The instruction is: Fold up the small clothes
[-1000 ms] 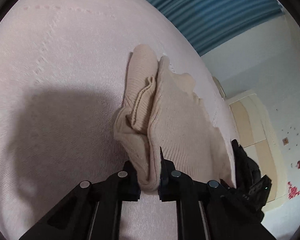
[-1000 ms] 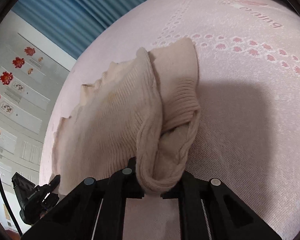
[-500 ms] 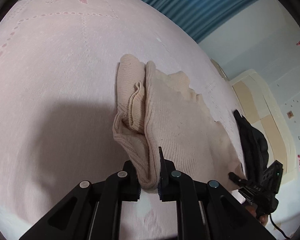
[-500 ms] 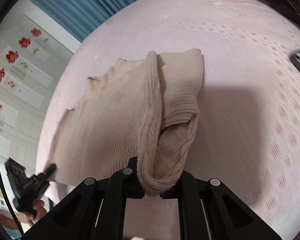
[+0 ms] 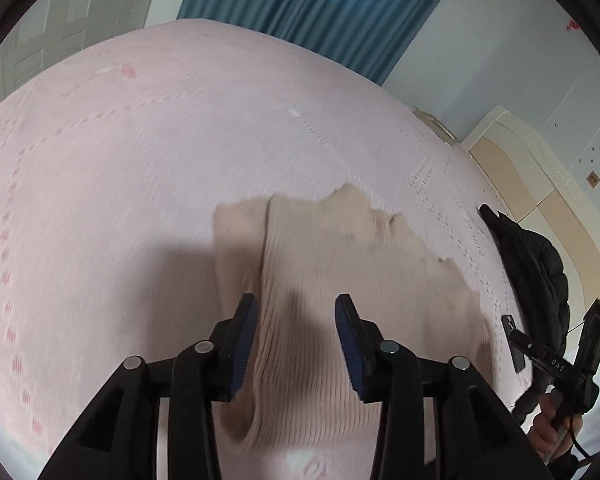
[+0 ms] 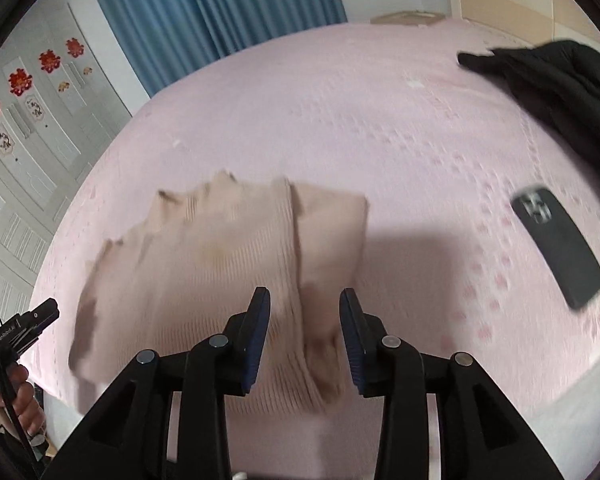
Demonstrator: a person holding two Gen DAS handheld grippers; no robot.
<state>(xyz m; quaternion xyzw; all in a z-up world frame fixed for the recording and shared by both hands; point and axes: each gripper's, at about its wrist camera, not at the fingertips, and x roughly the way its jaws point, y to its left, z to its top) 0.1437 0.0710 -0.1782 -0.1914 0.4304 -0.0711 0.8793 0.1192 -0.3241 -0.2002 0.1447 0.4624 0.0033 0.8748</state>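
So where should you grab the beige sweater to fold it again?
Probably the thick folded edge of the beige sweater nearest the camera, coming down from above. There the layers double over into a rounded roll that sticks up off the pink bed cover, so the jaws can close around it. The far edge is wavy and lies flat. Both grippers have just been opening and now hold nothing.

Sweater (image 6: 204,264) on bed (image 6: 340,120), phone (image 6: 556,248) right

Soft, even daylight fills both views. Motion blur smears the sweater (image 5: 340,280) and the bed (image 5: 120,180) pattern. The tongs cast a grey shadow at centre. Fisheye bending curves the edges, and black vignette rims the corners.
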